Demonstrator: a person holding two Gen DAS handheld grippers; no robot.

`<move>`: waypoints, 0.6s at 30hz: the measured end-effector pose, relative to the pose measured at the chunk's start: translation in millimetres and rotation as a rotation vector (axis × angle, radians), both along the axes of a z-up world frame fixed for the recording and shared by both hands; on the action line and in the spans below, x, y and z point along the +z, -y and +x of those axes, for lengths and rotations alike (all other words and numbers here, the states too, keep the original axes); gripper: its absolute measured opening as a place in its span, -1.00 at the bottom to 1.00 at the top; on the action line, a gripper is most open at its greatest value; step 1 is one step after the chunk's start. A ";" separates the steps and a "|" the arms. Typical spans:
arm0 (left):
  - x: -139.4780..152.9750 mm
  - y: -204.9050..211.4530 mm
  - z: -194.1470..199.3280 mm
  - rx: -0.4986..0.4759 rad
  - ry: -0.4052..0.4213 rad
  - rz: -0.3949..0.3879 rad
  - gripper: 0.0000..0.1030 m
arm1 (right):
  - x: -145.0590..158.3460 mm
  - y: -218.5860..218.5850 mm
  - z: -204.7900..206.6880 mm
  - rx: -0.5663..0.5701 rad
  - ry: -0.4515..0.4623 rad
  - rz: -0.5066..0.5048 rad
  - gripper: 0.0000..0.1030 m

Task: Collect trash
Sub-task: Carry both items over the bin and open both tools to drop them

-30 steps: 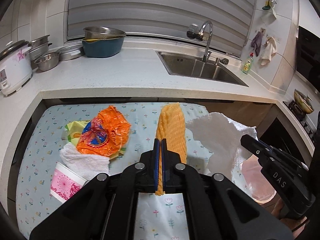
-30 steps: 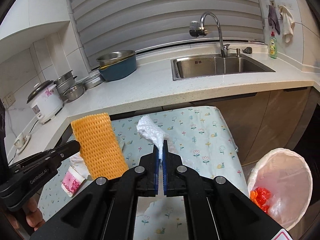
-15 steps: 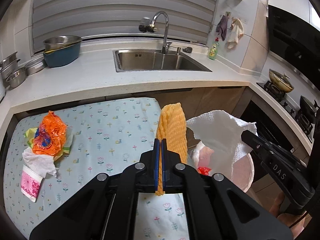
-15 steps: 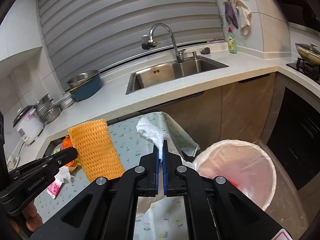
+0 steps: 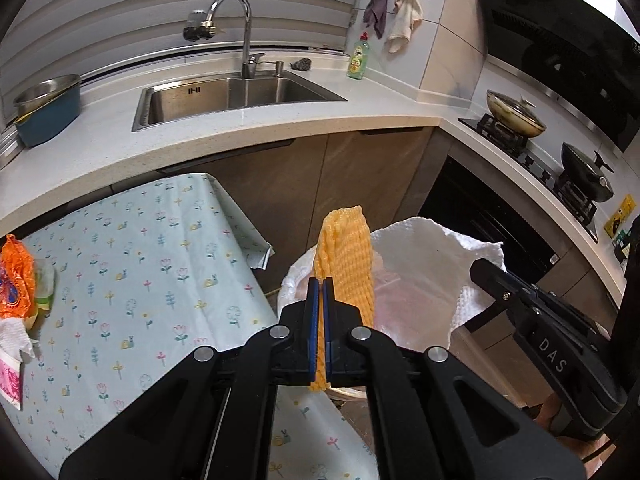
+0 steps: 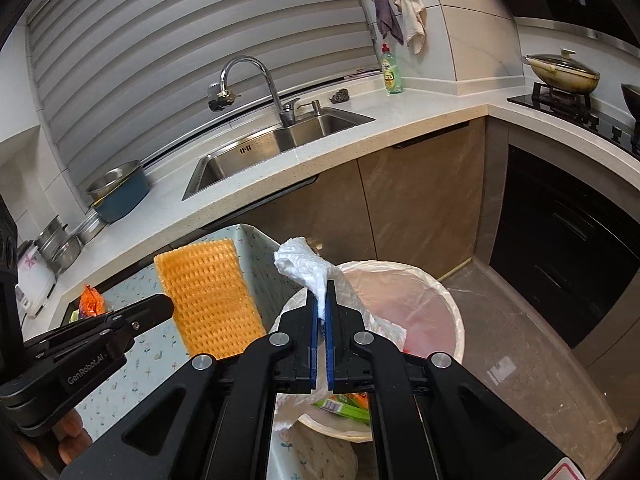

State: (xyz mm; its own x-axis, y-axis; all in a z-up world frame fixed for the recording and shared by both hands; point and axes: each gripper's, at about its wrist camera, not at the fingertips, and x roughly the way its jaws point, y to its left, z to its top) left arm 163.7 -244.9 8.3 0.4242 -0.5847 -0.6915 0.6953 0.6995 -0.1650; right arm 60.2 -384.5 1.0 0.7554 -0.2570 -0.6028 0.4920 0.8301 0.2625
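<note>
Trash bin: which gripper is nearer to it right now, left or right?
Right. The right gripper, shut on the paper towel, sits over the trash bin opening. The left gripper, shut on the orange foam net, is nearer the table side.

bin (image 6: pixel 452 312) right of table (image 5: pixel 132 264) | sink (image 5: pixel 224 96) on counter (image 5: pixel 280 128) behind both

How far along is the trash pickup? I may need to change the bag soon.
Some wrappers already lie in the lined bin. In hand: left tongs pinch the orange foam net, right tongs pinch the white paper towel, both near the bin. Left on the table: orange wrapper, tissue, pink cup.
</note>
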 end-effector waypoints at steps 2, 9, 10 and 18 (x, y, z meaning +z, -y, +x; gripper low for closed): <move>-5.5 11.0 -1.2 -0.017 -0.019 0.003 -0.93 | -2.4 7.0 -4.4 -0.010 -0.004 0.005 -0.94; -8.6 21.3 -4.3 -0.007 0.009 0.011 -0.59 | -9.2 19.0 -6.1 -0.017 -0.008 0.024 -0.94; -8.3 20.3 -4.1 -0.001 0.016 0.015 -0.54 | -10.3 19.1 -4.7 -0.014 -0.008 0.027 -0.94; -3.5 2.5 5.5 0.052 0.046 0.023 -0.38 | -13.9 9.7 11.2 0.027 -0.014 0.026 -0.93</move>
